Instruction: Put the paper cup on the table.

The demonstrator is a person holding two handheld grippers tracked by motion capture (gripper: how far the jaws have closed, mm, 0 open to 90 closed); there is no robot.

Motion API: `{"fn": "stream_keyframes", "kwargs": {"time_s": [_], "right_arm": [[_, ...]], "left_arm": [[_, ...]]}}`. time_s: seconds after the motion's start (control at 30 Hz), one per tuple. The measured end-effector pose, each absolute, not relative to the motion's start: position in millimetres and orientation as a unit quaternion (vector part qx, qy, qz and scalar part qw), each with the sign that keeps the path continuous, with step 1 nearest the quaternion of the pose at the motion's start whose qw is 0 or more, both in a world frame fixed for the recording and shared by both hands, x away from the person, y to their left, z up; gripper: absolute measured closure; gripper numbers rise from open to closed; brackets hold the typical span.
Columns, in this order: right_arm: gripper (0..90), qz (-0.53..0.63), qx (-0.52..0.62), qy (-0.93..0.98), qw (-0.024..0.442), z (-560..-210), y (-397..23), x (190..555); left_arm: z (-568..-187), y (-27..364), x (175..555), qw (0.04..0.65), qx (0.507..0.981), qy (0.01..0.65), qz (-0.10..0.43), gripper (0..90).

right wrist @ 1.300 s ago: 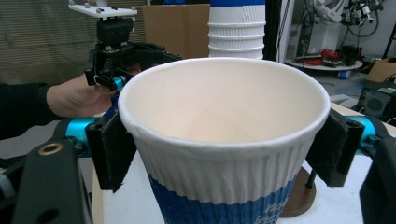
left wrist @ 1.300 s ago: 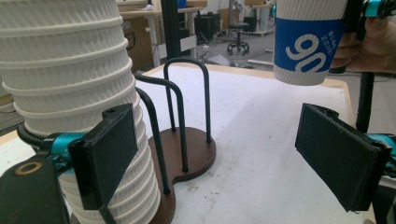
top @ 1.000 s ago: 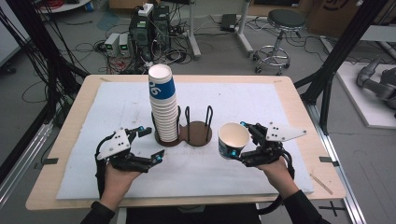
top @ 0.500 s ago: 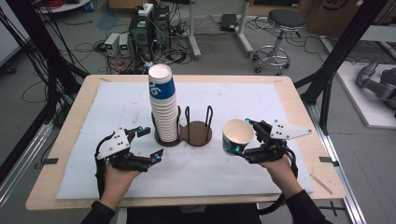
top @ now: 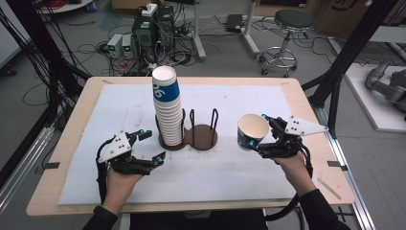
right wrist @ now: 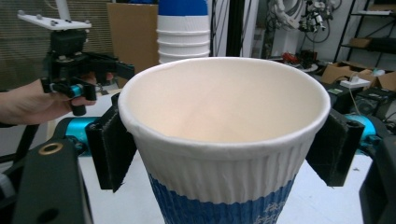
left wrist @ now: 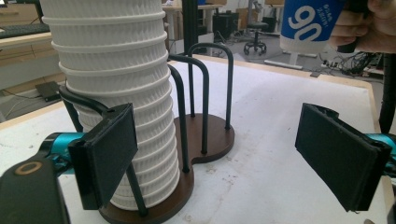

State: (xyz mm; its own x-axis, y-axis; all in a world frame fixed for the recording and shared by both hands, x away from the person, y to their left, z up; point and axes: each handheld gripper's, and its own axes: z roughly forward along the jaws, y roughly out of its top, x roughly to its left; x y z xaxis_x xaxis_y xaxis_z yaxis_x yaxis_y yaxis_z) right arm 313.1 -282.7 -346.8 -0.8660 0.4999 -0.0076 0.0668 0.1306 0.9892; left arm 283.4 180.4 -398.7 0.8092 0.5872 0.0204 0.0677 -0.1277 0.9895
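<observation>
Paper cup point(top: 252, 132), white inside with a blue printed band, sits clamped between the jaws of the right hand-held gripper point(top: 261, 136), lifted clear of the worktop point(top: 287, 96) on the right side and tipped so its open mouth faces up and toward the left. In the right gripper view the two black pads press the ribbed wall just under the rim point(right wrist: 224, 88), one on each side. The left hand-held gripper point(top: 149, 146) rests low near the left front of the cup holder point(top: 201, 139), jaws spread wide and holding nothing; the left gripper view shows the stack of cups point(left wrist: 116, 93) standing in the near bay of that wooden-based rack, with the far bay beside it empty.

The step in hand looks like carrying a single cup, either away from the stack or toward the empty bay; which of the two I cannot tell. If it is going into the rack, the next move calls for righting the cup, bringing it left over the free bay, and lowering it between the black wire hoops point(left wrist: 205, 84) without catching the rim on them. The grip should stay light, since the thin wall would dent.
</observation>
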Motion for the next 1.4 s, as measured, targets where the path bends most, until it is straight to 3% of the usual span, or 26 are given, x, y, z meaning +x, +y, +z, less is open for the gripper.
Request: {"fn": "stream_keyframes", "kwargs": {"time_s": [1.4], "right_arm": [[21.0,0.587,0.289,0.719,0.234,-360.8,-327.9,383.4]], "left_arm": [[-402.0,181.3,283.6,0.615,0.722,0.236,0.212,12.8]]}}
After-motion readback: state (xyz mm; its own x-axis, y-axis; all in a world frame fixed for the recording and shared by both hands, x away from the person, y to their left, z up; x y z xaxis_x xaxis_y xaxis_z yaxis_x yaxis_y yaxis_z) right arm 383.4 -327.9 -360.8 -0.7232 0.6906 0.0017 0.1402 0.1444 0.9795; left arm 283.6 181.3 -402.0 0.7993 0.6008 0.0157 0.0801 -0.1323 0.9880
